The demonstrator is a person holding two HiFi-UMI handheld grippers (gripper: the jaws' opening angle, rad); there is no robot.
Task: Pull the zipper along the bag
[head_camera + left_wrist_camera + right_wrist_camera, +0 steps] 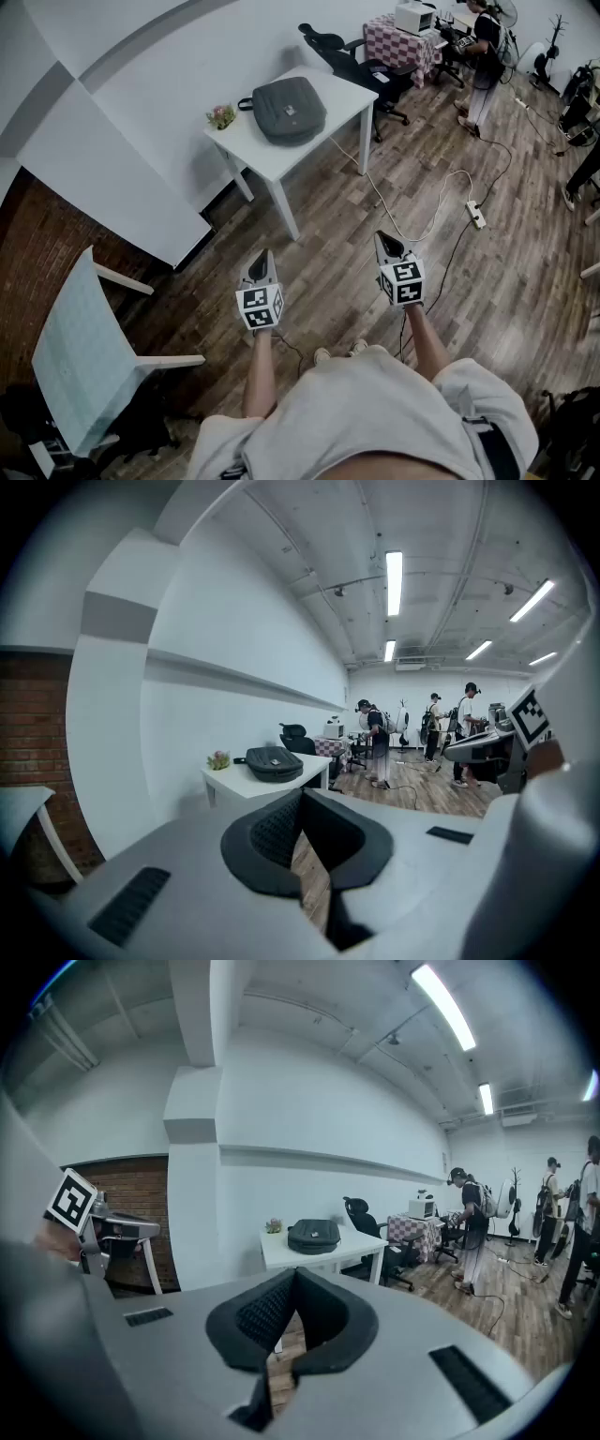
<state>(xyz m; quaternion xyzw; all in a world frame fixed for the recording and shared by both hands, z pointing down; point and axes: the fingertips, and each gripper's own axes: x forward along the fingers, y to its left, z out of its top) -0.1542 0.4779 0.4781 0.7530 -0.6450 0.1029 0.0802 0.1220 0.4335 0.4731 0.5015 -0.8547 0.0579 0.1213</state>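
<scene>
**Across the floor from the table: both grippers shut and empty, bag untouched**

On the white table [281,157] by the wall, the grey bag [289,109] lies flat on the far half of the top, with a dark strap loop at its left end. A small bunch of flowers [222,116] sits just beside it at the table's left corner. I can't make out the zipper in any view; it's too small.

Left gripper [262,255]: I read the jaws as fully together, pads meeting at the tips, nothing between them. Only floor shows through the gap lower down. Right gripper [383,237]: same, jaws closed on each other and empty.

Both are held out side by side over the wood floor [487,291], aimed toward the table and tipped slightly down, well apart from the bag. In the left gripper view the bag sits above the jaw tips, a bit left. In the right gripper view it sits above them, a bit right.

Around the scene:
- A light chair [84,356] is near the left gripper, by the brick wall.
- A black office chair [349,58] stands beyond the table, next to a stand with a checked cloth [401,42].
- A person [486,58] stands at the far end.
- A power strip [476,215] lies on the floor, with a white cable [441,202] running from it toward the table.
</scene>
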